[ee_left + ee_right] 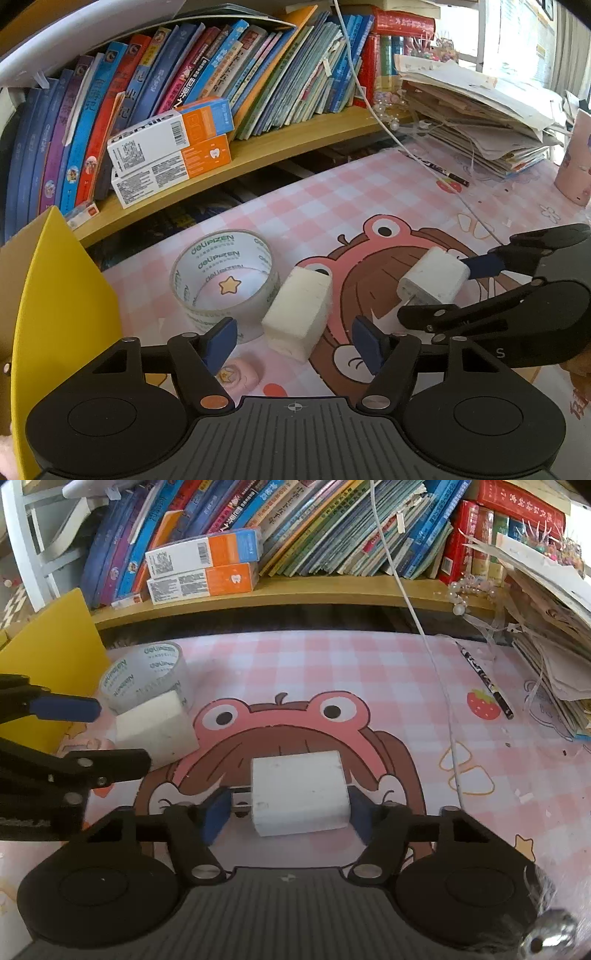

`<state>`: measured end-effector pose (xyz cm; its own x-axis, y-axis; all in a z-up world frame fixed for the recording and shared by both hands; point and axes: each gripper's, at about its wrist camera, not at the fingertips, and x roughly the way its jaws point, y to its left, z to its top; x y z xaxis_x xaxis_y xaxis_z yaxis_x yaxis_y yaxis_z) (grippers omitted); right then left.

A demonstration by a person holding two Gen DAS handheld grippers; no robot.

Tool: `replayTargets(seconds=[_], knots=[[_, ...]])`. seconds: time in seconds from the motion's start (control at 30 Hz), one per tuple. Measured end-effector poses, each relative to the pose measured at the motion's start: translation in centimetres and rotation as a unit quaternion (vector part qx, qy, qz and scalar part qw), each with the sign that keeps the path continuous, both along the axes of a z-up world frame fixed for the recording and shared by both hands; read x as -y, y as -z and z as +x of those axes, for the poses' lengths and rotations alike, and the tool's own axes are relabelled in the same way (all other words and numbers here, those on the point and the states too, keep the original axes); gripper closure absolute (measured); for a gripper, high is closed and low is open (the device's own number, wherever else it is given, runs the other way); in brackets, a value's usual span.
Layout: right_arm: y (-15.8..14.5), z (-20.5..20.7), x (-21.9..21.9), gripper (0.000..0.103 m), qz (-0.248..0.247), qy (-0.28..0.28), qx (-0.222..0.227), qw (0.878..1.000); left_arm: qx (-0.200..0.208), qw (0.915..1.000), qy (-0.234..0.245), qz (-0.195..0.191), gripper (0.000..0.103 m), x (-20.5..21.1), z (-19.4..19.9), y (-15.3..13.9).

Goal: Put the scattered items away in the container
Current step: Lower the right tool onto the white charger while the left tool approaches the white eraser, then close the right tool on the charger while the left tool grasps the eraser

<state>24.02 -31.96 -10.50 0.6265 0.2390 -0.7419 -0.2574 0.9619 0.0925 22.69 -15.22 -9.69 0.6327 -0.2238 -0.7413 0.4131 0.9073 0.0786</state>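
A white charger [299, 794] sits between blue gripper pads, prongs pointing left. A second white block [298, 313] lies on the pink checked mat touching a clear tape roll [221, 277], beside the yellow container [62, 295].

Lit by daylight from the window [524, 40], blown out at upper right. Strong fisheye curvature along the bookshelf [258, 147]; dark vignetted corners. Soft shadows, sharp focus.
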Motion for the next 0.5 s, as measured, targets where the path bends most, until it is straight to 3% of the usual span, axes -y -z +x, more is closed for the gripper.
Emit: replayTargets(seconds=[0.5], knots=[[-1.1, -1.3, 1.4, 0.039, 0.013, 0.033, -0.012, 0.999, -0.017, 0.9998, -0.002, -0.008, 0.043, 0.6, 1.2, 1.3]])
